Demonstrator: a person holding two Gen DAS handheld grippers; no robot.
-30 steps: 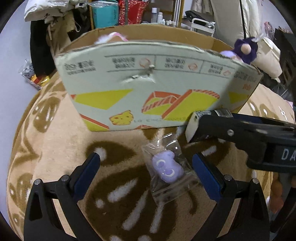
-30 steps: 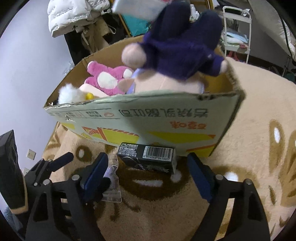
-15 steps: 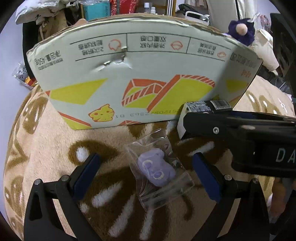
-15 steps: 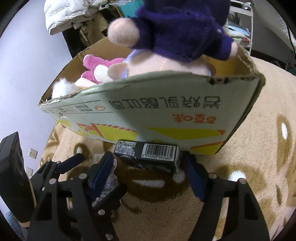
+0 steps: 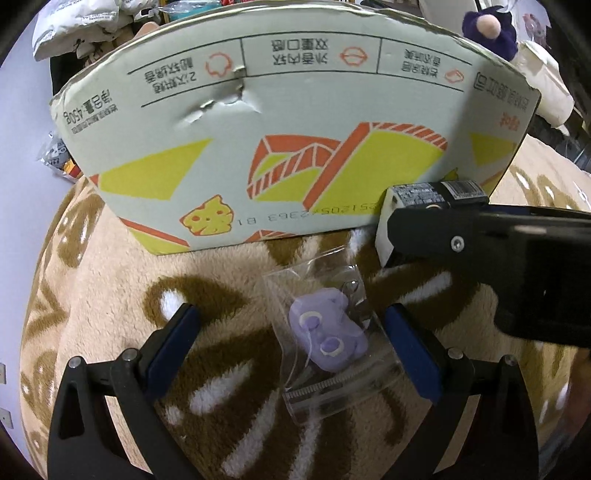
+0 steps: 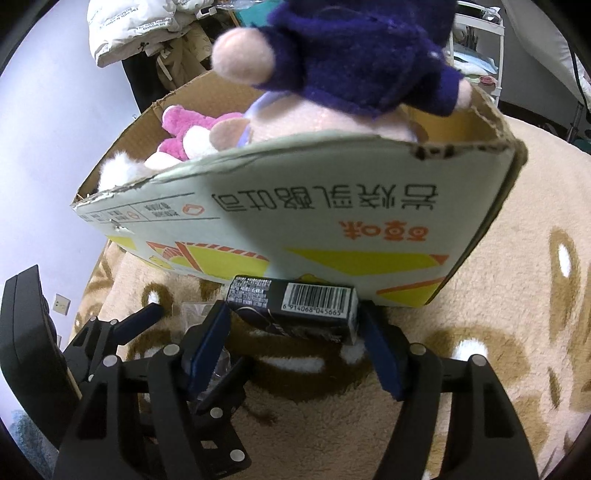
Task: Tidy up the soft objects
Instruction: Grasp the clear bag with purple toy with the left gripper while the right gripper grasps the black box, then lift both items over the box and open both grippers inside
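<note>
Right wrist view: the right gripper (image 6: 295,328) has just been closing, its pads now at both ends of a black box (image 6: 295,304) lying against the carton (image 6: 332,210); true contact is hard to judge. Plush toys (image 6: 192,129) inside the carton are partly hidden by its wall. The left gripper (image 5: 295,347) gapes open around a bagged purple toy (image 5: 327,339) on the brown-patterned fleece rug (image 5: 110,288). Clothes (image 6: 136,26) pile up behind.

Lilac wall (image 6: 55,155), patterned beige rug (image 6: 517,295)
</note>
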